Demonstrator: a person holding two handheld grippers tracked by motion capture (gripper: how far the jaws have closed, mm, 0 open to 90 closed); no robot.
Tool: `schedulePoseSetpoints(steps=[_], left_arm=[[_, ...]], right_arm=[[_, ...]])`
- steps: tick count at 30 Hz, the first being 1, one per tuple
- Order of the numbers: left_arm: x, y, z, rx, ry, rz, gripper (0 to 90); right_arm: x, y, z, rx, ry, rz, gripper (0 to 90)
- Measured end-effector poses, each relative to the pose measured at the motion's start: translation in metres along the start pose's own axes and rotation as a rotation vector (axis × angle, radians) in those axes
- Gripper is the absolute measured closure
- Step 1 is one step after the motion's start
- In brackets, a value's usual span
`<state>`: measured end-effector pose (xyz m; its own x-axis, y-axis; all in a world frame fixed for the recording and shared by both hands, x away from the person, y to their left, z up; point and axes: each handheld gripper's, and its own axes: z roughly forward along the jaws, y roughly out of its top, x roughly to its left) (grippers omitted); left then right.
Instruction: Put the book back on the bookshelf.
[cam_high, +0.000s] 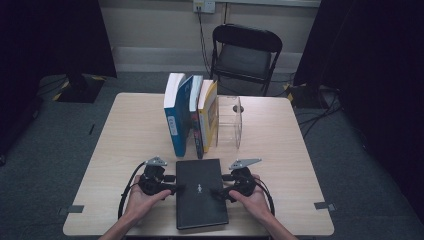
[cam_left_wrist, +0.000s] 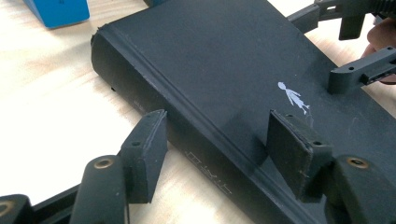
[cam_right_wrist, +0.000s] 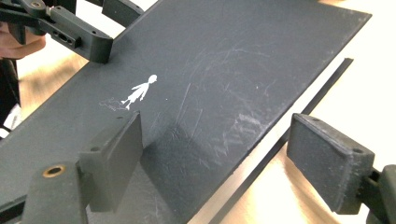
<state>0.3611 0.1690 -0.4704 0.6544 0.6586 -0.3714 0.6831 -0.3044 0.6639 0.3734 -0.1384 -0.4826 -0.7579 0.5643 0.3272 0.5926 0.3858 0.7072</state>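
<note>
A black hardback book (cam_high: 201, 200) with a small white figure on its cover lies flat near the table's front edge. My left gripper (cam_high: 175, 189) is at its left side. In the left gripper view that gripper (cam_left_wrist: 217, 149) stands open astride the spine edge of the book (cam_left_wrist: 210, 60), one jaw over the cover and one over the table. My right gripper (cam_high: 218, 194) is at the book's right side. In the right gripper view it (cam_right_wrist: 219, 158) is open across the book's (cam_right_wrist: 224, 60) other long edge. Neither gripper clamps the book.
Behind the black book stand a blue-and-white book (cam_high: 176, 115), a dark book (cam_high: 196, 120) and a yellow book (cam_high: 207, 117), upright against a clear plastic stand (cam_high: 231, 122). The wooden table (cam_high: 130, 130) has bare room left and right. A black folding chair (cam_high: 245, 50) stands beyond it.
</note>
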Motion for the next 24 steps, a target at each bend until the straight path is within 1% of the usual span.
schedulePoseSetpoints(steps=[2,3,4,8,11,13,14,16,18,20,23,24], left_arm=[[0.0,0.0,-0.001,0.01,-0.006,0.012,41.3],[0.0,0.0,-0.002,0.011,-0.007,0.011,42.1],[-0.001,0.0,-0.002,0.01,-0.006,0.009,42.6],[-0.002,0.0,-0.003,0.014,-0.007,0.029,44.3],[-0.003,0.0,-0.003,0.017,-0.006,0.034,45.1],[-0.001,0.001,-0.004,0.02,-0.015,0.032,45.5],[-0.001,0.001,-0.004,0.02,-0.019,0.024,46.5],[-0.001,0.001,-0.004,0.023,-0.023,0.025,47.4],[-0.003,0.002,-0.003,0.023,-0.017,0.023,47.0],[-0.004,0.002,-0.002,0.022,-0.016,0.035,47.0],[-0.005,0.003,-0.003,0.01,-0.036,0.032,47.6],[-0.006,0.003,-0.003,0.012,-0.033,0.041,48.4]], right_arm=[[-0.002,0.0,0.001,0.003,0.017,0.019,19.7],[-0.003,0.0,0.002,0.004,0.033,0.025,22.7],[-0.003,0.001,0.002,0.001,0.046,0.032,23.0],[-0.003,0.002,0.003,0.008,0.04,0.04,23.1],[-0.002,0.004,0.003,0.021,0.032,0.041,24.8],[-0.003,0.005,0.001,0.017,0.034,0.053,27.8],[-0.004,0.005,0.001,0.016,0.034,0.058,29.1],[-0.003,0.005,-0.001,0.015,0.031,0.052,30.0],[-0.002,0.006,-0.004,0.01,0.03,0.05,31.3],[-0.003,0.005,-0.007,0.002,0.035,0.055,33.2],[-0.001,0.006,-0.013,-0.028,0.048,0.062,36.4],[0.0,0.007,-0.014,-0.037,0.046,0.06,36.6]])
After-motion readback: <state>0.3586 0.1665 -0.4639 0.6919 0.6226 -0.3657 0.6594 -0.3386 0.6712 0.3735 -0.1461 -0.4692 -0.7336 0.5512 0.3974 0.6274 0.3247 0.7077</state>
